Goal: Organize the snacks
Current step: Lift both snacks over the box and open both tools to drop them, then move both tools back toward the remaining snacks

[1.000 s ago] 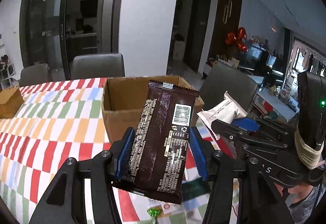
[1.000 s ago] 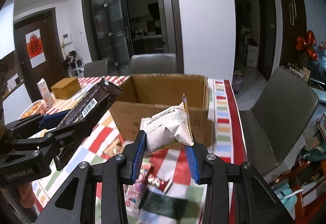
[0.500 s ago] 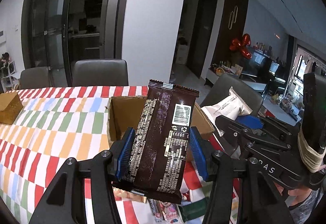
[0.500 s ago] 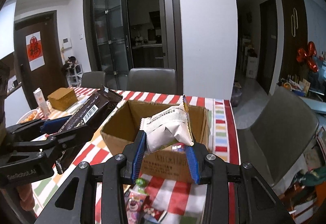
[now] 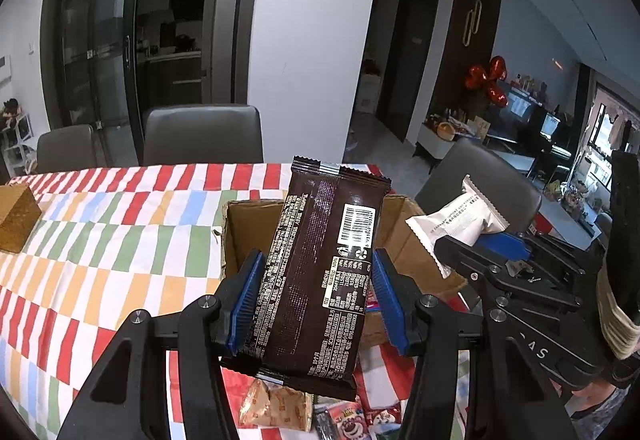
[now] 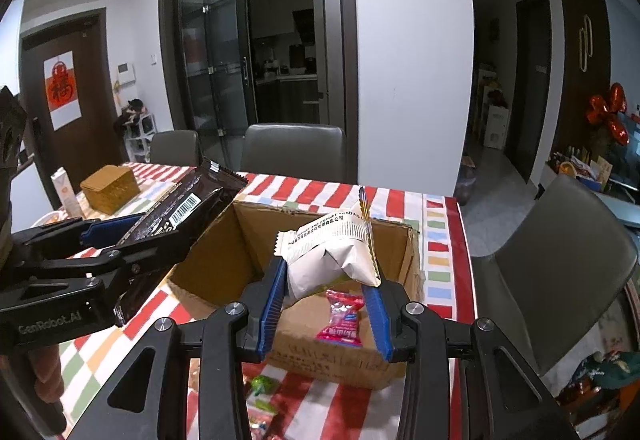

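Observation:
My left gripper [image 5: 316, 300] is shut on a dark brown snack packet [image 5: 320, 272], held upright above the near edge of an open cardboard box [image 5: 244, 228]. My right gripper [image 6: 326, 304] is shut on a white snack packet [image 6: 332, 256], held above the box's near side [image 6: 340, 356]. A red-pink candy packet [image 6: 342, 316] lies inside the box. The right gripper with its white packet [image 5: 456, 220] shows at the right of the left wrist view. The left gripper with its brown packet [image 6: 188, 204] shows at the left of the right wrist view.
The box stands on a table with a striped, checked cloth [image 5: 100, 240]. Loose snack packets [image 5: 276, 408] lie on the cloth in front of the box. A small brown box [image 6: 110, 186] and a carton [image 6: 64, 190] stand at the far left. Grey chairs [image 6: 294, 152] surround the table.
Both grippers have risen and moved forward over the box with their packets held. The box's inside and the red-pink candy packet have come into view.

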{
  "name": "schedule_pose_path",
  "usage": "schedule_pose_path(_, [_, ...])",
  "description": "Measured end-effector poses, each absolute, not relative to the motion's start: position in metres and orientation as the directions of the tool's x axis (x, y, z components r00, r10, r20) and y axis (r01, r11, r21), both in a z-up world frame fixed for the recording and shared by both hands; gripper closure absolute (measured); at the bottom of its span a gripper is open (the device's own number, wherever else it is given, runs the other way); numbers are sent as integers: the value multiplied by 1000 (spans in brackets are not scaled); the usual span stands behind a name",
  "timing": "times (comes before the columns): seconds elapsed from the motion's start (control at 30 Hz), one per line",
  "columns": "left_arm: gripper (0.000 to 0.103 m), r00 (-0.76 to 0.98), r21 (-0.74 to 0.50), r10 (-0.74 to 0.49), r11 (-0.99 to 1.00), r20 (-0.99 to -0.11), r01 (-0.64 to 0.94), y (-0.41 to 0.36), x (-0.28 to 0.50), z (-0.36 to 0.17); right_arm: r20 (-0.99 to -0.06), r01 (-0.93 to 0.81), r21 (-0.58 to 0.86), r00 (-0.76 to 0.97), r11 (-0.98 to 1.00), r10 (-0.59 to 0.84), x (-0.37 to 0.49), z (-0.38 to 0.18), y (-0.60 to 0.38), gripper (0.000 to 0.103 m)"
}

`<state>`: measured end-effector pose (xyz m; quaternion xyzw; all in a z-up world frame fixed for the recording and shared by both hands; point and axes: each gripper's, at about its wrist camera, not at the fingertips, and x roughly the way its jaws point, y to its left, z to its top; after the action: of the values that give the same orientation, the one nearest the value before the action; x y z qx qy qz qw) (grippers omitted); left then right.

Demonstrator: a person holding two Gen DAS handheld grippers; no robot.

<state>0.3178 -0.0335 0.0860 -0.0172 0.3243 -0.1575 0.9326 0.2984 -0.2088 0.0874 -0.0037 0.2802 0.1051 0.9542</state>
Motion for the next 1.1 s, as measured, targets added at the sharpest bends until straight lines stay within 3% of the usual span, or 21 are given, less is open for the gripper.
schedule_pose_path(0.33, [49,705,-95,-258,960,-660,262,-52,344,70,-571,-191,51,800,980,185,331,72,-210,63])
schedule_pose_path(0.47, [34,741,-41,-208,971,-639,237,-55,336,73,-585,-169,54,793,984,169,332,65,-217,47])
schedule_pose_path(1.03, [28,817,56,-158,972,-555,226,-48,238,93,-535,-264,24,812,964,235,252,77,-211,47])
schedule_pose_path(1.1, [27,816,53,-163,972,-555,230,-47,229,94,-531,-275,15,813,961,241,239,79,-210,43])
